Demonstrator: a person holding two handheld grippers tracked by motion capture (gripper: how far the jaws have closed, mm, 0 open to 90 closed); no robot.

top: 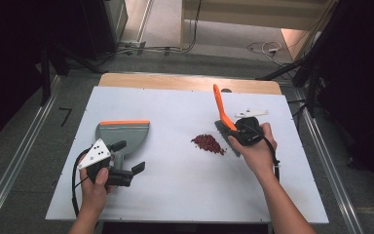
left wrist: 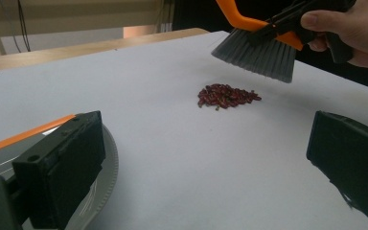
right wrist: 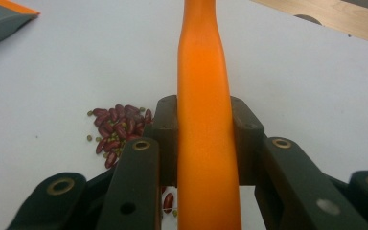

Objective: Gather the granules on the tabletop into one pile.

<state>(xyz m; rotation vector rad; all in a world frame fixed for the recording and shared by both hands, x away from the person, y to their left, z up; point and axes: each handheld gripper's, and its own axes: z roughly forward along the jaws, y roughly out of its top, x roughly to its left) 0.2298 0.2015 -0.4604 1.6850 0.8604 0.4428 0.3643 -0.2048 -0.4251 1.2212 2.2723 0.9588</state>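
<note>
The pile of red beans (top: 208,144) lay roughly mid-table on the white board (top: 175,195), a bit right of centre, w/ a few small green ones mixed in at the edges as the right gripper view showed (right wrist: 117,132). Just beside it, on the right, hung the hand brush (top: 222,114): grey bristles (left wrist: 258,53) pointing down and lifted clear of the surface, not touching the beans, orange handle (right wrist: 203,120) sticking up and away toward the far edge. The right gripper (top: 247,130) was clamped on that handle low down, near the brush head, jaws pressed on either side of it — prob. gripped there for better control of the bristles. The brush sat on the far side of the pile from the dustpan (top: 121,134), so a stroke would push the beans leftward, toward the pan.

The dustpan lay flat well to the left of the pile, orange lip (top: 124,122) facing the far edge rather than the beans, so I'd guess it needed turning before it could catch anything. The left gripper (top: 126,161) hovered at the pan's handle end, jaws spread wide, holding nothing; one jaw sat just above the pan's rim in the left gripper view (left wrist: 57,177).

A small white bracket-like piece (top: 251,113) lay beyond the right hand, purpose unclear. Bare wood strip (top: 190,82) at the far end.
</note>
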